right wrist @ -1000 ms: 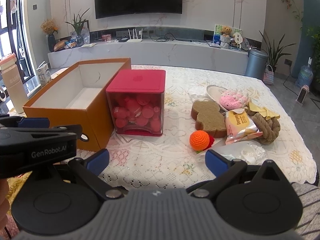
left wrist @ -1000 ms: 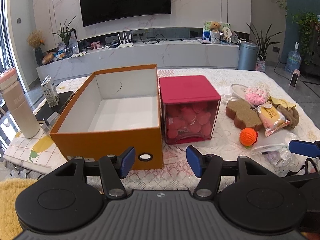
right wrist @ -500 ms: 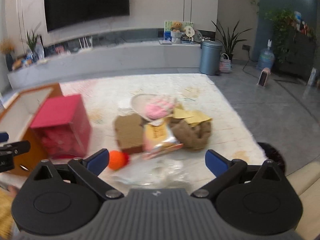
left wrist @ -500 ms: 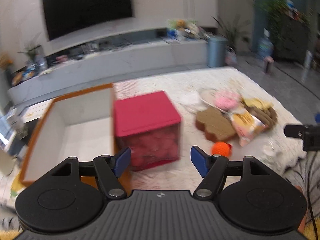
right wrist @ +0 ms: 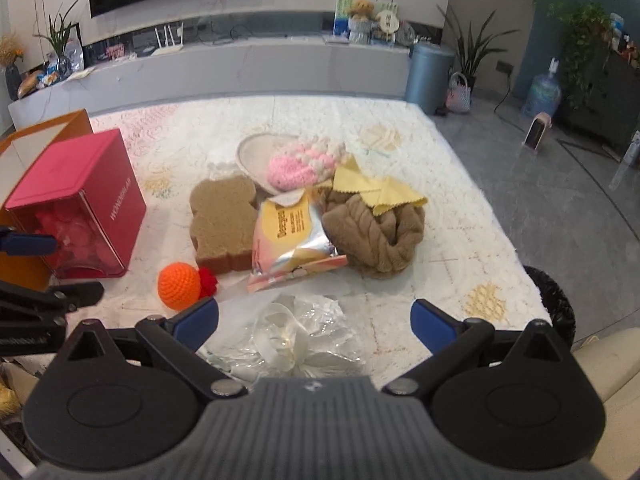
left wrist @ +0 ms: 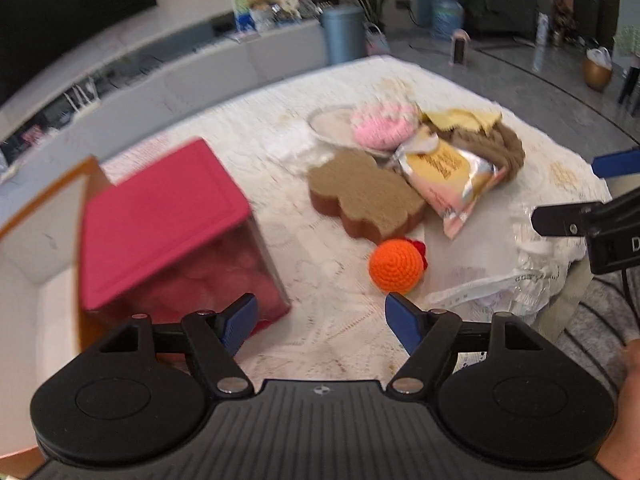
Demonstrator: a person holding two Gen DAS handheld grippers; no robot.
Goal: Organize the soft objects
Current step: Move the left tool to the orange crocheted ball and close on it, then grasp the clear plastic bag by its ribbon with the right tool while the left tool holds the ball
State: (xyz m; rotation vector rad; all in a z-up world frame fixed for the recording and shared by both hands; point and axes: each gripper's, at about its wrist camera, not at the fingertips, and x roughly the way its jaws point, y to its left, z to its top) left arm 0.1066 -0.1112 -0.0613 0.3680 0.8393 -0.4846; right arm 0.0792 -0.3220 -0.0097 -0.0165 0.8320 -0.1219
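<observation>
The left gripper (left wrist: 320, 314) hangs above the near edge of the table with its jaws spread and nothing between them, and the right gripper (right wrist: 314, 320) is likewise wide apart and empty, poised over a crumpled clear plastic bag (right wrist: 298, 340) that lies just in front of it. Both seem held back from the pile so the person can pick a first target, which is a judgement rather than something shown. Just beyond the left gripper's fingers sits the orange crocheted ball (left wrist: 396, 266), with a small red piece touching its far side. Past it the soft things lie bunched together: the brown bear-shaped sponge (right wrist: 222, 226), a snack packet (right wrist: 290, 236) leaning across it, a brown twisted rope toy (right wrist: 376, 236) with a yellow cloth (right wrist: 376, 192) draped on top, and a pink and white knitted piece (right wrist: 304, 164) resting in a shallow dish (right wrist: 250, 154). To the left stands the red-lidded clear box (right wrist: 78, 204), touching the open orange box (left wrist: 44, 216), probably the destination. The left view is smeared, so the orange box's interior is hard to read there, though it appears bare; the right view is sharp and shows the lettering on the red box and the yellow cloth's zigzag edge, but only a corner of the orange box.
</observation>
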